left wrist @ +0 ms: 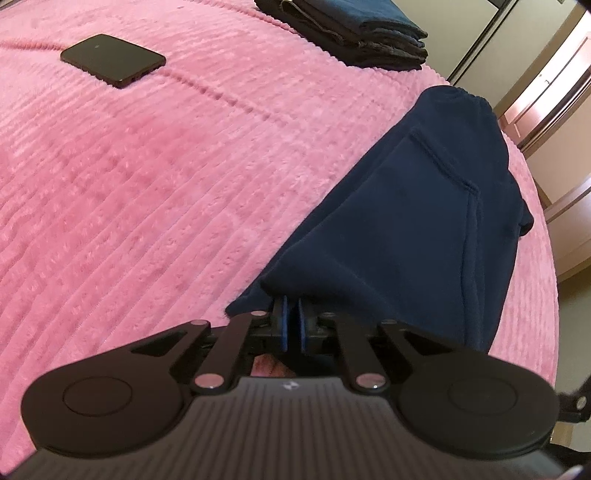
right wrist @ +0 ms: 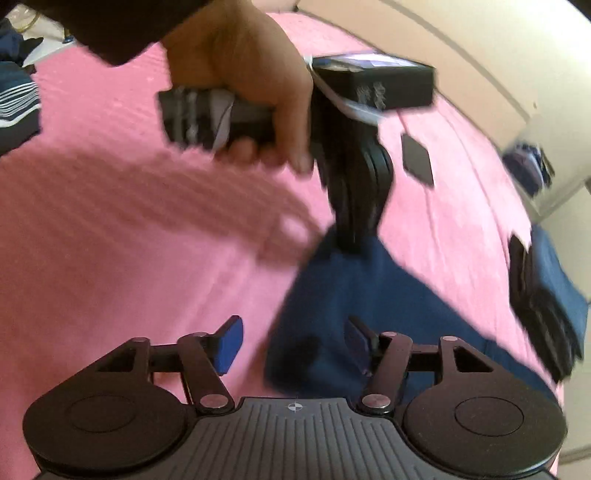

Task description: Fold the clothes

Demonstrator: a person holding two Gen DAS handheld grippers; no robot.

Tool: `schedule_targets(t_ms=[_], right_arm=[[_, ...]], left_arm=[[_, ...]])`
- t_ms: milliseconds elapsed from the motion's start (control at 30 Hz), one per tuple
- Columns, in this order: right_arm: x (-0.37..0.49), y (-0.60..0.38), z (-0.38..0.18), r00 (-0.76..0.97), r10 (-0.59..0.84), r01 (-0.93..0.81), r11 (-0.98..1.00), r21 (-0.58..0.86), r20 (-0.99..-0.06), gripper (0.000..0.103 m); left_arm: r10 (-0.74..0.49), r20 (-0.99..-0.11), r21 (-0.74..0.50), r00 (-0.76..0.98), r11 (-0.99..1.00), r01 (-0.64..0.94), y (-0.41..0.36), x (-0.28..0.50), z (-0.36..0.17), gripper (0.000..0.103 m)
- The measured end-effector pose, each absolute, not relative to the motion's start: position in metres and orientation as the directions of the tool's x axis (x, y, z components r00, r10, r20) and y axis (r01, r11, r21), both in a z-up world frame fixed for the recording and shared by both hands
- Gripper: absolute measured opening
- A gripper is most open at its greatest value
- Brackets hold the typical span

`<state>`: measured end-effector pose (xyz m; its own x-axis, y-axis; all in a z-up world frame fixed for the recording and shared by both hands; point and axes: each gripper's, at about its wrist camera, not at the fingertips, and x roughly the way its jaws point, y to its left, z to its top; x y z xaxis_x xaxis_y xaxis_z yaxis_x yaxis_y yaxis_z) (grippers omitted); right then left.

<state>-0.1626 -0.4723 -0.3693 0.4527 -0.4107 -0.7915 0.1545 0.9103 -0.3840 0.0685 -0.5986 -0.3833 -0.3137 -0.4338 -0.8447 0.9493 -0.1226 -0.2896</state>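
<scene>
A navy garment (left wrist: 417, 221) with a stitched pocket lies along the right side of the pink blanket (left wrist: 129, 184). My left gripper (left wrist: 293, 314) is shut on the garment's near edge, and the cloth hides the blue pad tips. From the right wrist view, a hand (right wrist: 240, 66) holds that left gripper (right wrist: 351, 245) as it pinches the garment's (right wrist: 369, 295) far corner. My right gripper (right wrist: 293, 343) is open above the garment's near left edge. Its right pad (right wrist: 356, 339) is over navy cloth and its left pad (right wrist: 231, 343) over the blanket. This view is motion-blurred.
A black phone (left wrist: 112, 59) lies flat on the blanket to the far left. A stack of folded dark clothes (left wrist: 351, 33) sits at the bed's far edge. Striped clothing (right wrist: 18, 99) lies at the left border. Cupboards and wall run past the bed's right side.
</scene>
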Motion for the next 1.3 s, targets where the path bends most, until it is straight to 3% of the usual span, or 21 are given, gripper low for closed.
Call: schedule_targets(t_ms=[67,100,200,233,300,400,567,600,633,667,700,800,833,867,1100,1133,1300], right_arm=[[-0.143,-0.486,-0.381,0.435,-0.4,0.179,0.917,-0.358,-0.807,0.05],[-0.137,-0.495,-0.392,0.392,-0.398,0.19,0.917,-0.35,-0.83,0.028],[-0.159,-0.502,-0.399,0.327,-0.378,0.241,0.92,-0.31,-0.866,0.025],[-0.168,-0.499,-0.398,0.305,-0.365,0.25,0.922,-0.295,-0.88,0.006],[-0.188,-0.494,-0.397,0.255,-0.335,0.271,0.925,-0.265,-0.907,0.0],[-0.217,-0.486,-0.397,0.203,-0.301,0.29,0.927,-0.236,-0.932,0.0],[-0.212,-0.474,-0.363,0.331,-0.315,0.282,0.932,-0.226,-0.889,0.002],[-0.203,-0.475,-0.36,0.362,-0.322,0.28,0.933,-0.228,-0.875,0.017],[-0.193,-0.478,-0.358,0.388,-0.332,0.281,0.931,-0.233,-0.86,0.046],[-0.183,-0.482,-0.359,0.404,-0.341,0.286,0.928,-0.237,-0.849,0.059],[-0.173,-0.488,-0.36,0.417,-0.345,0.29,0.927,-0.237,-0.841,0.065],[-0.15,-0.507,-0.374,0.427,-0.323,0.289,0.934,-0.211,-0.845,0.063],[-0.147,-0.513,-0.382,0.408,-0.306,0.287,0.938,-0.197,-0.861,0.042],[-0.147,-0.518,-0.388,0.378,-0.29,0.29,0.939,-0.185,-0.879,0.03],[-0.179,-0.507,-0.384,0.363,-0.27,0.302,0.94,-0.162,-0.892,0.023],[-0.18,-0.507,-0.389,0.344,-0.253,0.306,0.941,-0.147,-0.904,0.01],[-0.207,-0.506,-0.405,0.269,-0.204,0.358,0.929,-0.099,-0.941,0.008]], left_arm=[[-0.438,-0.846,-0.276,-0.305,-0.129,0.952,-0.598,0.066,-0.383,0.007],[-0.439,-0.846,-0.272,-0.302,-0.132,0.953,-0.597,0.065,-0.383,0.007],[-0.447,-0.844,-0.263,-0.297,-0.137,0.955,-0.596,0.064,-0.384,0.007],[-0.45,-0.843,-0.26,-0.295,-0.139,0.955,-0.595,0.064,-0.384,0.007],[-0.452,-0.841,-0.265,-0.296,-0.133,0.955,-0.595,0.064,-0.385,0.007],[-0.454,-0.84,-0.266,-0.297,-0.132,0.955,-0.595,0.064,-0.385,0.007],[-0.465,-0.839,-0.248,-0.282,-0.135,0.959,-0.592,0.061,-0.385,0.007],[-0.469,-0.839,-0.239,-0.276,-0.138,0.961,-0.591,0.06,-0.384,0.007],[-0.474,-0.838,-0.229,-0.269,-0.141,0.963,-0.59,0.058,-0.383,0.006],[-0.481,-0.836,-0.216,-0.264,-0.153,0.964,-0.588,0.056,-0.381,0.004],[-0.487,-0.834,-0.202,-0.26,-0.168,0.965,-0.585,0.053,-0.38,0.004],[-0.504,-0.827,-0.167,-0.249,-0.203,0.965,-0.578,0.047,-0.377,0.004],[-0.506,-0.826,-0.165,-0.247,-0.203,0.965,-0.577,0.046,-0.377,0.004],[-0.508,-0.826,-0.164,-0.246,-0.2,0.966,-0.575,0.046,-0.378,0.004],[-0.5,-0.835,-0.141,-0.231,-0.211,0.967,-0.576,0.04,-0.382,0.005],[-0.5,-0.835,-0.141,-0.229,-0.208,0.968,-0.577,0.04,-0.382,0.005],[-0.511,-0.826,-0.164,-0.237,-0.184,0.969,-0.574,0.044,-0.381,0.005]])
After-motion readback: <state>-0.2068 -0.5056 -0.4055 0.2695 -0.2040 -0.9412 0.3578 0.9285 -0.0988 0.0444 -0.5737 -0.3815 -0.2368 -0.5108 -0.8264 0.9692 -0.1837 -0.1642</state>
